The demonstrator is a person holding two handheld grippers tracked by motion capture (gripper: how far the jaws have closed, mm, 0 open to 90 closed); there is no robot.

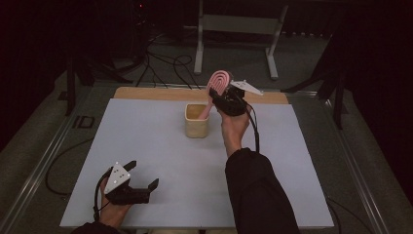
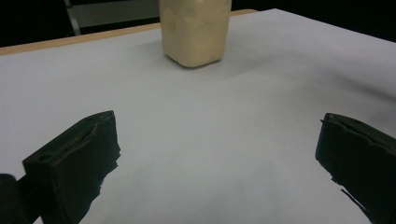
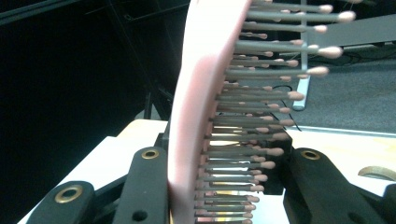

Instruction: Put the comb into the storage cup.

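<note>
Nearest the lens in the right gripper view, the two black fingers (image 3: 140, 186) of the right gripper (image 1: 225, 100) stand on either side of a pink paddle hairbrush (image 3: 201, 98), one against its smooth back and the other on the bristle side, so the brush head is pinched edge-on between them. From above, the brush (image 1: 219, 83) rises out of that grip with its bristled face toward the camera and its handle angling down from the fingers into the mouth of a cream-coloured square cup (image 1: 197, 122) that stands on the desk (image 1: 146, 146) just below and beside them. Whether the handle tip touches the cup's floor or an inner wall is hidden.

By contrast, the left gripper (image 1: 143, 178) rests low near the front edge of the desk, well apart from the cup, its fingers (image 2: 79, 158) spread wide with nothing between them; the cup (image 2: 196, 30) sits far ahead of them, on the bare sheet.

Judging from this, the step in hand is standing the hairbrush in the cup, handle first, and it looks close to done. Next, the handle wants lowering until it bears on the bottom. The fingers should then part slowly, so that the top-heavy head leans onto the rim without tipping the light cup over.
</note>
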